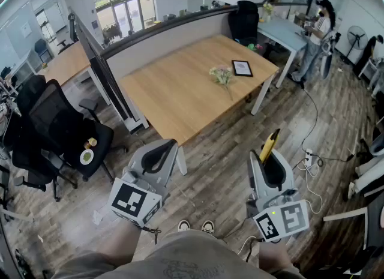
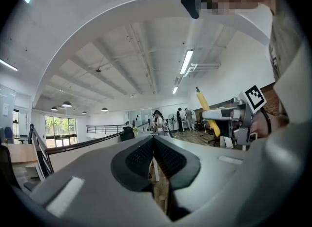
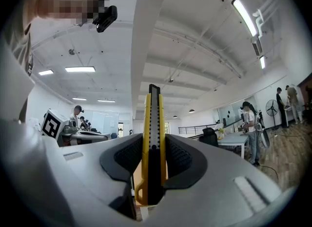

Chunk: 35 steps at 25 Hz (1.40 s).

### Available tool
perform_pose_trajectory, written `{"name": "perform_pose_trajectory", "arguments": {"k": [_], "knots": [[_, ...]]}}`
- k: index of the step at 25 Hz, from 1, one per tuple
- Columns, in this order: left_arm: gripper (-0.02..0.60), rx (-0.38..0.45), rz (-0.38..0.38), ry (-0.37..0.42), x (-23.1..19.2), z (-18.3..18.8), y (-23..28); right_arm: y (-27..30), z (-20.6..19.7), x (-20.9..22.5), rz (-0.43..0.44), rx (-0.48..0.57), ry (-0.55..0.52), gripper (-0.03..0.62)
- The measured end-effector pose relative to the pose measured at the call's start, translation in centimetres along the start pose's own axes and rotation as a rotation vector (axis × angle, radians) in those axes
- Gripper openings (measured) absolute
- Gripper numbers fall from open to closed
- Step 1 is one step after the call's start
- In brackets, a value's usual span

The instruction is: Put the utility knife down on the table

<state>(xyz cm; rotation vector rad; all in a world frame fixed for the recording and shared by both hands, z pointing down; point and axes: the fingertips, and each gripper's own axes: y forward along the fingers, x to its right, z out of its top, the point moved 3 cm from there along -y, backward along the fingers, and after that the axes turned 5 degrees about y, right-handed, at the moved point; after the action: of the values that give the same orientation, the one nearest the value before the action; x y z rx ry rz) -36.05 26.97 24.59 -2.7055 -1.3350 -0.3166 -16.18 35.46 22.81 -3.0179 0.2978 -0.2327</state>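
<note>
A yellow utility knife [image 1: 269, 143] stands between the jaws of my right gripper [image 1: 267, 155], which is shut on it. In the right gripper view the knife [image 3: 154, 118] rises upright from between the black pads [image 3: 178, 160], its dark blade slider facing me. The right gripper hangs over the wooden floor, short of the near corner of the light wooden table [image 1: 174, 95]. My left gripper [image 1: 169, 146] hovers near that same table corner, its pads [image 2: 139, 155] closed together with nothing between them. From the left gripper view the knife [image 2: 204, 108] shows off to the right.
On the table lie a small bunch of flowers [image 1: 221, 75] and a dark framed picture [image 1: 242, 68]. Black office chairs [image 1: 57, 125] stand at the left, one bearing a small plate [image 1: 87, 156]. A grey partition [image 1: 162, 39] backs the table. Cables and a power strip [image 1: 309, 159] lie on the floor.
</note>
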Motion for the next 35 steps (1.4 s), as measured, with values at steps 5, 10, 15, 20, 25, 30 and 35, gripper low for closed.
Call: {"name": "perform_pose_trajectory", "arguments": {"k": [5,10,15,20,25,30,35], "knots": [[-0.002,0.001,-0.006,0.001,0.4,0.4,0.1,-0.6,0.2,0.4,-0.013,-0.002,0.02,0.133],[-0.002,0.0,-0.015,0.003,1.0,0.2,1.0,-0.9,-0.1,1.4,-0.022,-0.007,0.025,0.133],[-0.002,-0.002,-0.023,0.008,2.1,0.3,2.5,-1.4,-0.2,3.3,-0.033,-0.011,0.035,0.133],[-0.002,0.002,-0.031,0.016,3.7,0.4,5.1,-2.0,-0.2,6.4,-0.046,-0.01,0.045,0.133],[-0.002,0.009,-0.047,0.018,6.2,-0.1,7.5,-3.3,-0.8,9.8,-0.075,-0.01,0.063,0.133],[-0.002,0.015,-0.075,0.012,7.5,-0.3,9.8,-3.9,-1.4,12.3,-0.103,-0.013,0.077,0.133],[-0.002,0.015,-0.111,0.018,7.9,-0.8,12.7,-3.5,-2.2,14.8,-0.142,-0.019,0.094,0.133]]}}
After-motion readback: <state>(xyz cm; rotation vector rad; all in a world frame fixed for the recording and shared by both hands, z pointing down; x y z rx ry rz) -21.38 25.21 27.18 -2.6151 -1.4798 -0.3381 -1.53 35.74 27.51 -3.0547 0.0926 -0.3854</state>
